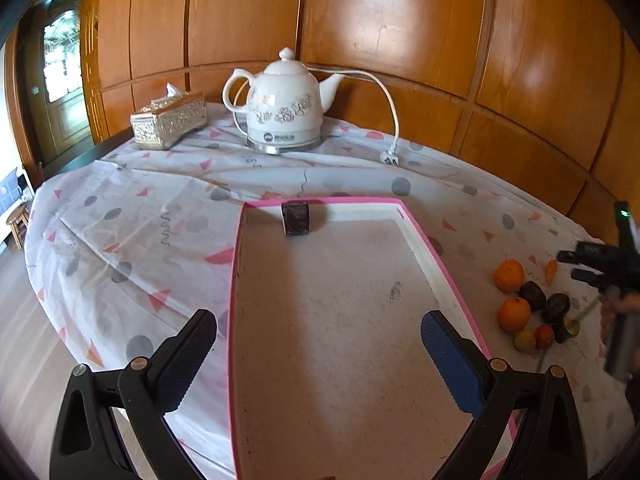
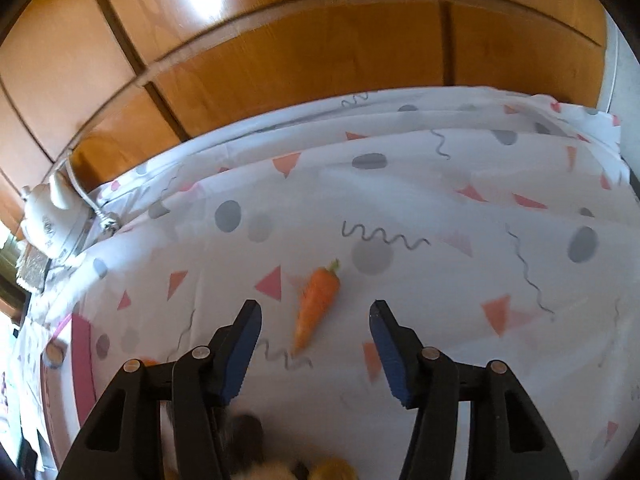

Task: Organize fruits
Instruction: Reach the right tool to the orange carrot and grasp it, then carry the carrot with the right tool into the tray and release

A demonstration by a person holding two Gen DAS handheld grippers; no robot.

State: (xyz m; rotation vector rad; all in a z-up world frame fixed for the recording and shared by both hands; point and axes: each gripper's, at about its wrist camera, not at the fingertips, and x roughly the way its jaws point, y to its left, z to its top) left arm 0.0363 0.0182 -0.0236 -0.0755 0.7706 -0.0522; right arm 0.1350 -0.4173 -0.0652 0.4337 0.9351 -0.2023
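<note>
Left wrist view: left tool (image 1: 318, 344) hangs wide, nothing in it, over the pink-rimmed tray (image 1: 448, 276), w/ a dark fruit (image 1: 296, 218) at the tray's far wall. Fruit pile (image 1: 532, 308), oranges plus dark ones, sits on the tabletop (image 1: 132, 220) right of the tray. Right wrist view: right tool (image 2: 316, 326) part open, gripping nothing, carrot (image 2: 316, 304) lying on the cloth past its tips.

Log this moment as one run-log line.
left gripper: open over tray | right gripper: open, empty, near carrot | tray: one dark block | oranges: on cloth
</note>
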